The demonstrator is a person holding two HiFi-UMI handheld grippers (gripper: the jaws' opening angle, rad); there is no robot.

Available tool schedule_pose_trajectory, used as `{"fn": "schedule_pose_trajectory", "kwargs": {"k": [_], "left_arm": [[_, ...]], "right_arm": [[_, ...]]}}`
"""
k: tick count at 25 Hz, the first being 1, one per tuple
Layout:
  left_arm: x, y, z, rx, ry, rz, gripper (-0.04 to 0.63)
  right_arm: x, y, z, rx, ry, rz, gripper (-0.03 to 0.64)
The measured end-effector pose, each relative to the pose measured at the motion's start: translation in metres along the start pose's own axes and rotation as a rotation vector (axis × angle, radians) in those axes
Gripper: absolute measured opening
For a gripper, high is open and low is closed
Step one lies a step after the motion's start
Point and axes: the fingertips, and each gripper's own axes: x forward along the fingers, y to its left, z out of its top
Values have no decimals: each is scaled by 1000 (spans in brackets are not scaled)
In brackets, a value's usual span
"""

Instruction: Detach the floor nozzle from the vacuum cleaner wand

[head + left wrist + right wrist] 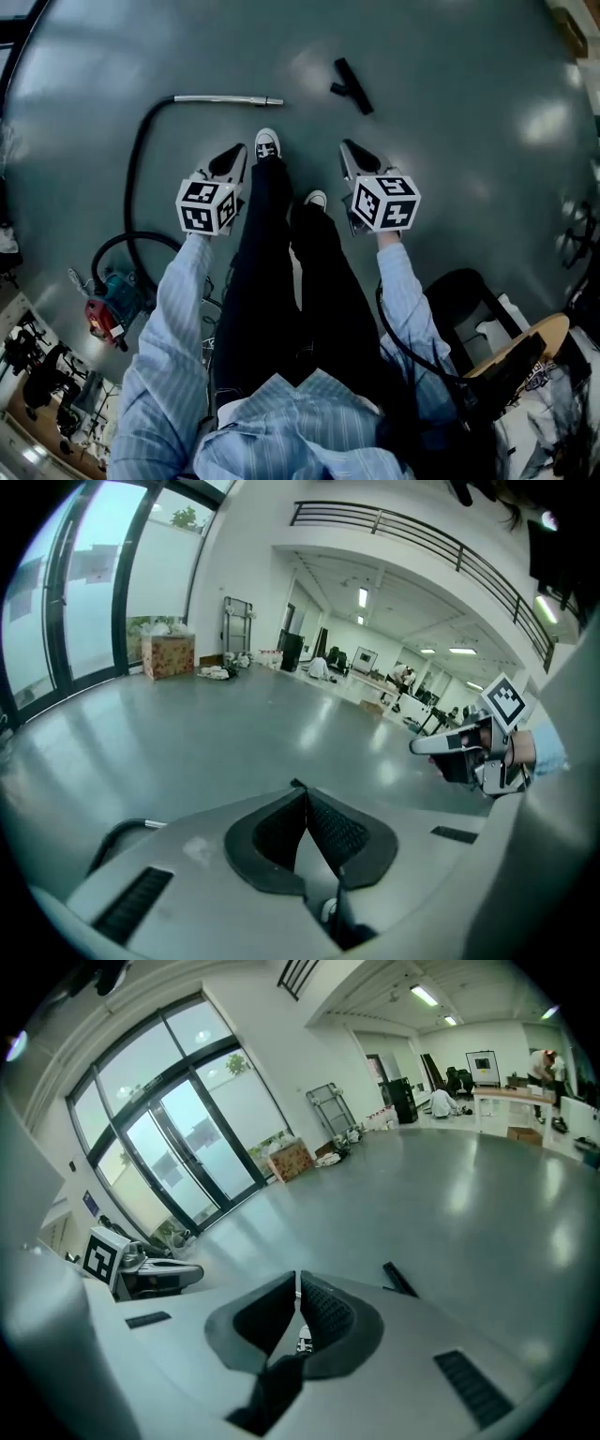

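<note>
Wand (228, 98) lying ahead of left gripper (232, 159), floor nozzle (352, 85) ahead of right gripper (356, 157); both closed, holding nothing.

You hold both grippers out ahead of you, side by side and well apart, one on either side of your legs (281, 253), each tilted forward and down. Your left gripper (232, 157) has its jaws pressed together with nothing between them. The left marker cube (206, 206) sits just ahead of your left sleeve (169, 319), which is light and striped. Your right gripper (354, 155) is in the same state, with its jaws closed and empty. The right marker cube (385, 202) sits at the end of your outstretched right sleeve (403, 291).
</note>
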Motion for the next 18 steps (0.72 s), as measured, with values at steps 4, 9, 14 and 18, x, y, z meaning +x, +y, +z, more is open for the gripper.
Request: {"fn": "schedule_pose_trajectory", "kwargs": {"k": [4, 9, 14, 18], "left_arm": [[-79, -52, 36, -98, -108, 10, 8], [-167, -97, 58, -151, -215, 24, 8], [-234, -123, 33, -188, -204, 5, 8], [-284, -120, -2, -260, -207, -7, 8]], "right_arm": [[-72, 46, 8, -18, 5, 28, 23], [-133, 85, 0, 12, 4, 27, 23], [-166, 120, -19, 31, 10, 28, 23], [-178, 161, -26, 0, -20, 42, 23]]}}
